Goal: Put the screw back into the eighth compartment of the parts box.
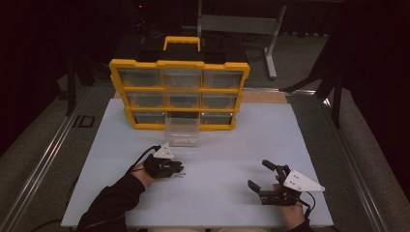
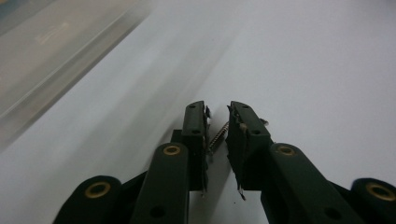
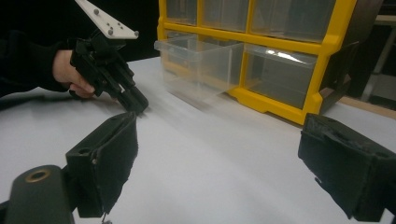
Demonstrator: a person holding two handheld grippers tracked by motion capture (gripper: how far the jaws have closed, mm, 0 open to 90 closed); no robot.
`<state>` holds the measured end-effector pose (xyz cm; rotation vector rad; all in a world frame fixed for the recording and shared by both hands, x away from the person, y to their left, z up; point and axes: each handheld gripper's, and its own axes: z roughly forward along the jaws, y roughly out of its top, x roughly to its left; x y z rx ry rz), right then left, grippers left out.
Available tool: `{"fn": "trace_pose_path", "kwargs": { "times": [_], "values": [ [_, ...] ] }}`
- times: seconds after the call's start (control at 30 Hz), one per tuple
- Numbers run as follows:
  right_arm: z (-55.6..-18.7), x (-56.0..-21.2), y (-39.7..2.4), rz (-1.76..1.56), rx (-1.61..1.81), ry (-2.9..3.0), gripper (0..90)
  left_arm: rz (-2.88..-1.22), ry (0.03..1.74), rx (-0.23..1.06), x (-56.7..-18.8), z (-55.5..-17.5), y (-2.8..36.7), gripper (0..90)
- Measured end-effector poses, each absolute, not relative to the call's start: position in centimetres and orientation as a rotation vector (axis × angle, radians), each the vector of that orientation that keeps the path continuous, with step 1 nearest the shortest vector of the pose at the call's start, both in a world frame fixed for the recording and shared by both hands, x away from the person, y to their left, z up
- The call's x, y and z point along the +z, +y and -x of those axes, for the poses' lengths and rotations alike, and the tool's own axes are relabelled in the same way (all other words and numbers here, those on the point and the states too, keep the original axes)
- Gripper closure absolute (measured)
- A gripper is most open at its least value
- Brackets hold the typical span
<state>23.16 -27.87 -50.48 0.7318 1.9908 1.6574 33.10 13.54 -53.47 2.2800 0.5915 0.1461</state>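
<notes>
My left gripper rests low on the white table, left of centre. In the left gripper view its jaws stand a narrow gap apart, my left gripper closed on a small metal screw that lies slanted between them. A second screw tip peeks out beside the right jaw. My right gripper hovers near the front right edge, wide open and holding nothing; its own view shows my right gripper facing the left gripper and a hand.
A yellow drawer cabinet with clear drawers stands at the back of the table, also cabinet. One clear drawer is pulled out from its bottom row, drawer, and it is blurred at the upper left, drawer.
</notes>
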Motion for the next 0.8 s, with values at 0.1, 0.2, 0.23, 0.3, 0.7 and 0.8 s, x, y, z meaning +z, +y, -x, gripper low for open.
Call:
{"fn": "trace_pose_path", "kwargs": {
  "times": [0.1, 0.2, 0.23, 0.3, 0.7, 0.8],
  "values": [
    [-23.2, -50.5, -27.9, -0.733, 1.657, 1.992, 12.0, -2.278, 0.596, 0.146, -53.5, -33.1, 13.6, 80.8],
    [-23.2, -50.5, -27.8, -0.734, 1.657, 1.994, 12.0, -2.281, 0.596, 0.14, -53.5, -33.2, 13.6, 84.8],
    [-23.2, -50.5, -27.8, -0.733, 1.657, 1.994, 12.0, -2.285, 0.592, 0.139, -53.5, -33.2, 13.6, 85.0],
    [-23.2, -50.5, -27.8, -0.736, 1.655, 1.995, 12.0, -2.288, 0.592, 0.134, -53.4, -33.2, 13.5, 85.2],
    [-23.2, -50.5, -27.9, -0.744, 1.655, 1.992, 12.0, -2.27, 0.613, 0.164, -52.7, -33.1, 13.7, 87.7],
    [-23.2, -50.5, -27.9, -0.744, 1.654, 1.992, 12.0, -2.259, 0.626, 0.168, -52.0, -33.1, 13.8, 87.7]
  ]
}}
